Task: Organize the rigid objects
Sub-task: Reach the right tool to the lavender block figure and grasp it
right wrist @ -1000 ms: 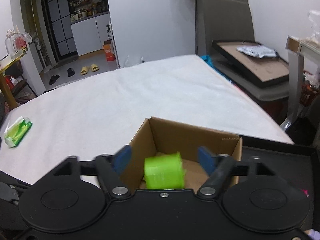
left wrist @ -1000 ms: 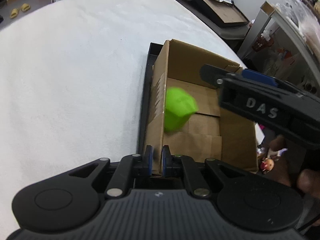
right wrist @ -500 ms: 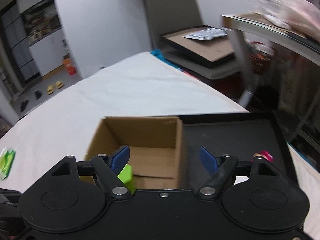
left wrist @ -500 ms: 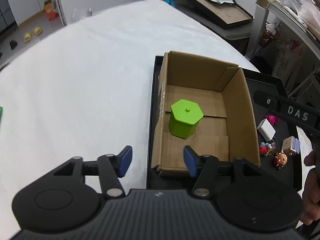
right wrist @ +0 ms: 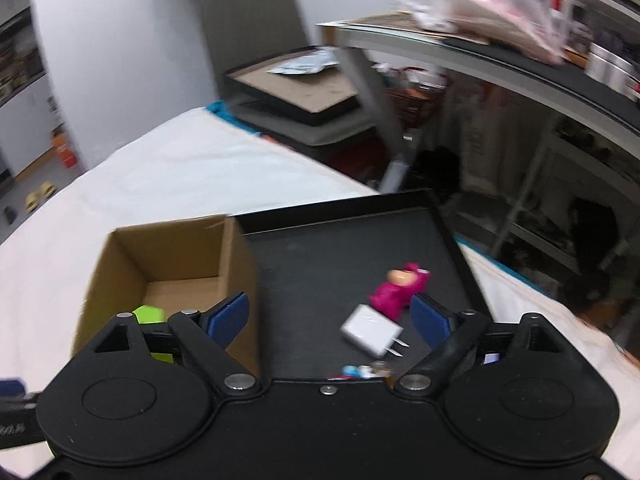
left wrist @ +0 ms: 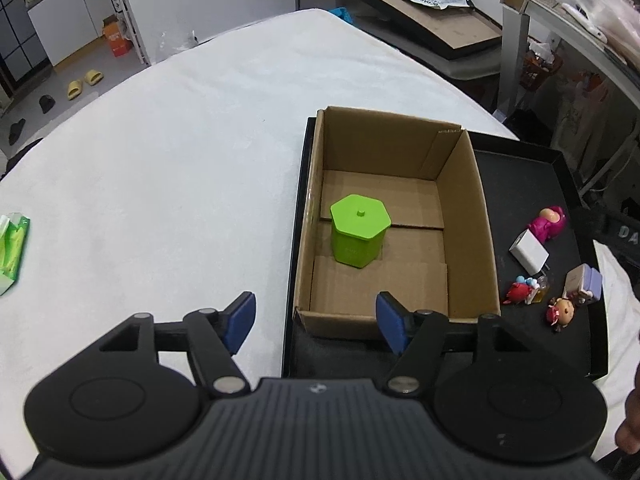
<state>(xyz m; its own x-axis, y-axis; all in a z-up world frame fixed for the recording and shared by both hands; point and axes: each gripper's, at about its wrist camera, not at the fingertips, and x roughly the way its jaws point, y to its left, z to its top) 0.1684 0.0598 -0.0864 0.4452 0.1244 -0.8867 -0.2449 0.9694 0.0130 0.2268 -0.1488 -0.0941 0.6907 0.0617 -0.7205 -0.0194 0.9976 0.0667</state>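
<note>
— Between the blue pads of the left gripper [left wrist: 316, 322], what do you see?

— Nothing held. Its jaws have just been opening and stand wide apart, with the near wall of the cardboard box [left wrist: 464, 208] showing in the gap below them. The right gripper [right wrist: 330, 316] is the same: jaws just opened further, pads spread, gripping nothing. Seen through its gap, a white charger [right wrist: 370, 334] lies on the tray floor.

— Where is the green container [left wrist: 359, 230]?

— Inside the cardboard box, upright on its floor toward the left wall, lid on, touched by neither gripper. From the right wrist view only a green sliver [right wrist: 150, 314] of it peeks past the left finger.

— And around the box?

— The box sits in the left part of a black tray [left wrist: 560, 184]. To the right of the box, on the tray floor, lie the charger [left wrist: 528, 252], a pink figurine [left wrist: 550, 222], a red figurine [left wrist: 520, 290], a small doll [left wrist: 562, 312] and a little lilac-and-white block [left wrist: 584, 282]. Well to the left of the box, on the white tabletop [left wrist: 180, 184], rests a green packet [left wrist: 14, 248].
</note>
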